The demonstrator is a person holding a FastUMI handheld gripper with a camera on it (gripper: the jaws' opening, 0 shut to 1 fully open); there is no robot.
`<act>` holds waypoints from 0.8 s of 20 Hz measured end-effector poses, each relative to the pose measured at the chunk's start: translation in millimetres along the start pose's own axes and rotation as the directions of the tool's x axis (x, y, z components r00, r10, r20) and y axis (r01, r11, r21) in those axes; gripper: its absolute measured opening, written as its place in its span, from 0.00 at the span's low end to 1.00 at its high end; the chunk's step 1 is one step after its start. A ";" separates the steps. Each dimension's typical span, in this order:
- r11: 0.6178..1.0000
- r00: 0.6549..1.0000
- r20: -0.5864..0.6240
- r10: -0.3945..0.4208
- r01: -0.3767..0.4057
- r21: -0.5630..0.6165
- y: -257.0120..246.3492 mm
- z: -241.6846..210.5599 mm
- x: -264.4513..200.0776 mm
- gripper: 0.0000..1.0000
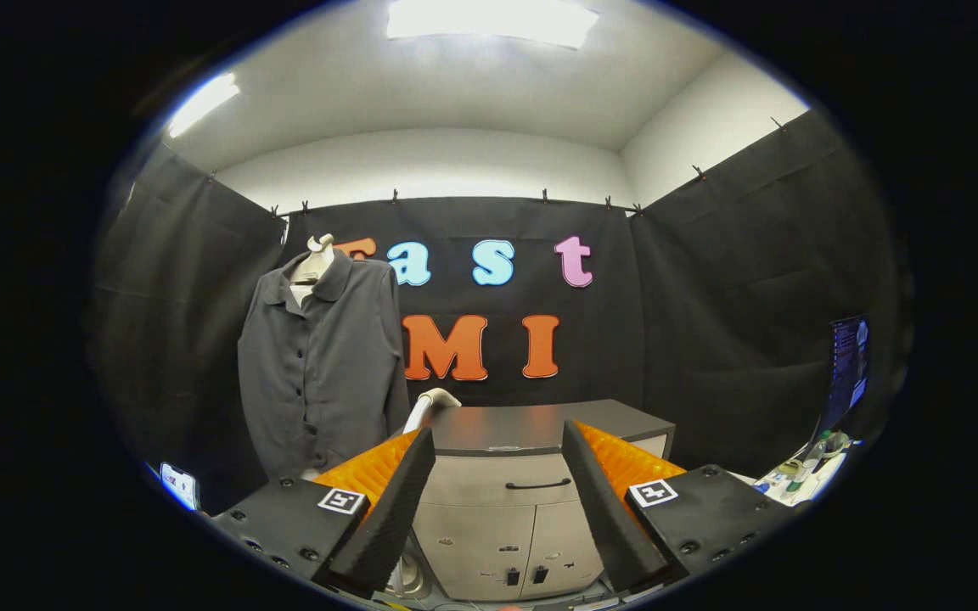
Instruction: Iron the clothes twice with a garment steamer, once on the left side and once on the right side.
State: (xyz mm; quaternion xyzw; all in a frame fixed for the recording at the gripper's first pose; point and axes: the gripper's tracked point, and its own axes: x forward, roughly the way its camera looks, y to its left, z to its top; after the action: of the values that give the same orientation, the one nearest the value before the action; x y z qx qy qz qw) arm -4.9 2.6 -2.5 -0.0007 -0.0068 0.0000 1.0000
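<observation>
1. Black cloth walls close the booth, and your landmark is the grey cabinet (531, 475) standing against the back wall under a white ceiling.

2. Your gripper (497, 501) has its fingers spread wide with nothing between them; the cabinet front with its dark handle (537, 484) shows through the gap, well beyond the tips.

3. A grey shirt (319, 373) hangs on a pale dress form (316, 259) just left of the cabinet. It hangs upright, long axis vertical, button front turned toward you and slightly toward the cabinet.

4. What looks like the garment steamer (428, 406) rises at the cabinet's left top corner, beside the shirt's hem — a pale curved neck, long axis roughly upright and leaning, head bent over toward the cabinet top. Your left finger hides its lower part, so I cannot tell how its handle lies.

5. Risks from here, as I judge them:
   - Closing on the curved neck instead of the handle would likely let it twist or slip.
   - Lifting it carelessly could snag the shirt or tip the form, since they stand so near.
   - A phone (179, 485) left of the cabinet and clutter (803, 471) to its right sit within a wide swing — keep your path narrow.
</observation>
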 end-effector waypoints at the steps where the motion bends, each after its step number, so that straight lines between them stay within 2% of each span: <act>1: 1.000 1.000 0.000 -0.001 0.001 -0.002 0.2 -0.6 -0.4 0.97; 16: 1.000 1.000 0.007 -0.007 0.007 -0.004 3.8 0.0 -1.4 0.97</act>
State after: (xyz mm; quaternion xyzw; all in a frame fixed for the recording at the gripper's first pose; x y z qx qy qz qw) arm -6.3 6.4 -2.6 -0.0028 -0.0101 -0.0034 0.9999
